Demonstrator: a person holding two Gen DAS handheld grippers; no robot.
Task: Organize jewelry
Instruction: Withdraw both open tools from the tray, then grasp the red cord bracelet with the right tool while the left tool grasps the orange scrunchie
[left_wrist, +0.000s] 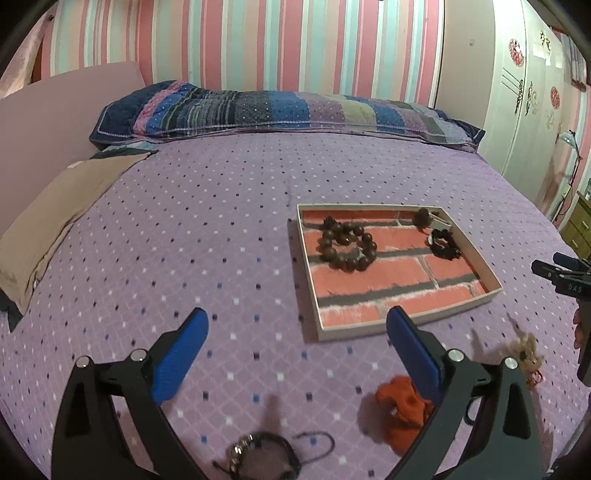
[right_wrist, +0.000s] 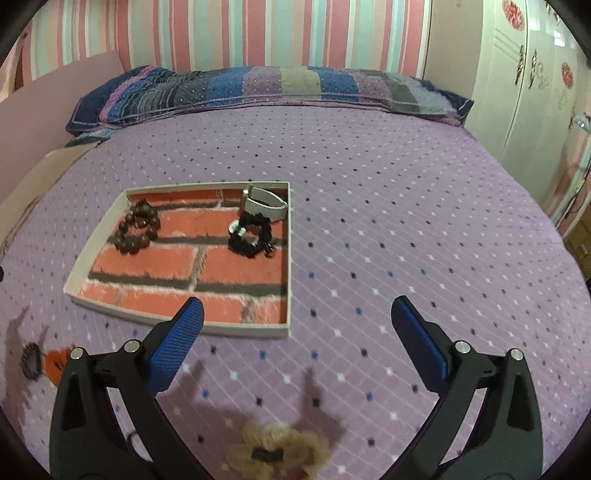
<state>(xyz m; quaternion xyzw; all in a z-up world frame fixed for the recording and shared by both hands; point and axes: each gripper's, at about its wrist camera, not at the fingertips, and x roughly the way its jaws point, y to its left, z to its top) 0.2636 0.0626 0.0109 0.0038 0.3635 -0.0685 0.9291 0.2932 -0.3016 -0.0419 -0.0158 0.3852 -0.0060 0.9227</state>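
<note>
Over bare bedspread (right_wrist: 369, 221) near the tray (right_wrist: 289, 258) rim, left tongs (left_wrist: 295, 354) and right tongs (right_wrist: 295, 343) both spread apart.

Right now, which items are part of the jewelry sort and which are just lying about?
Job:
tray
brown bead bracelet
black bead bracelet
white strap
dark cord bracelet
orange fabric piece
beige flower piece

Lying about:
pillow
tan cloth
wardrobe

Dim, warm indoor light. Heavy fisheye bowing, black vignette at corners. Soft gripper shadows on purple dotted bedspread (right_wrist: 369, 206) toward 12 o'clock. Beige fluffy flower ornament (right_wrist: 280, 448) blurred at 6 o'clock.
</note>
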